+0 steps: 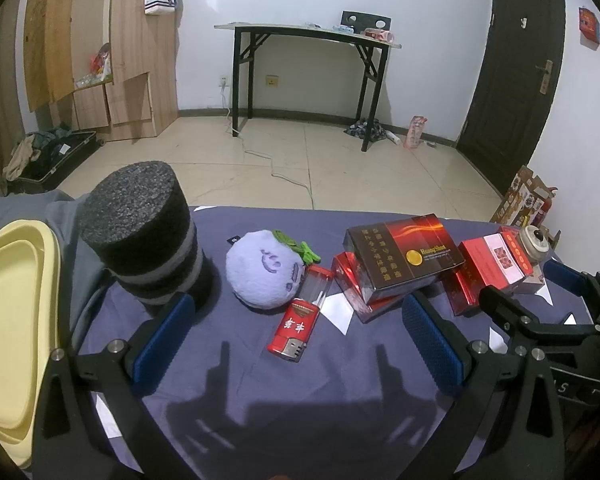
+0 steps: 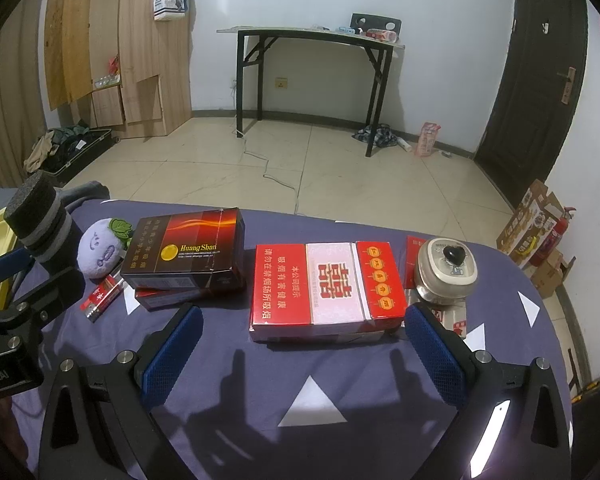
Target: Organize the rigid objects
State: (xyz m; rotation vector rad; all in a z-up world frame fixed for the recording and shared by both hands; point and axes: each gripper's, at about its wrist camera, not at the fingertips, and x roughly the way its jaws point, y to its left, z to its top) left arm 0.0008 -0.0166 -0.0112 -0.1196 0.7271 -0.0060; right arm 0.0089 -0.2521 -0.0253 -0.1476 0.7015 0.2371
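Note:
My left gripper is open and empty just above the blue cloth, with a red lighter-shaped box between its fingertips and a purple plush beyond. A dark Huangshan carton lies on a red box. My right gripper is open and empty, just short of a red and white carton. The dark carton is to its left, and a round cream timer to its right. A black foam cylinder stands at the left.
A yellow tray lies at the far left edge of the cloth-covered table. Beyond the table are tiled floor, a black folding desk, a wooden cabinet and a dark door.

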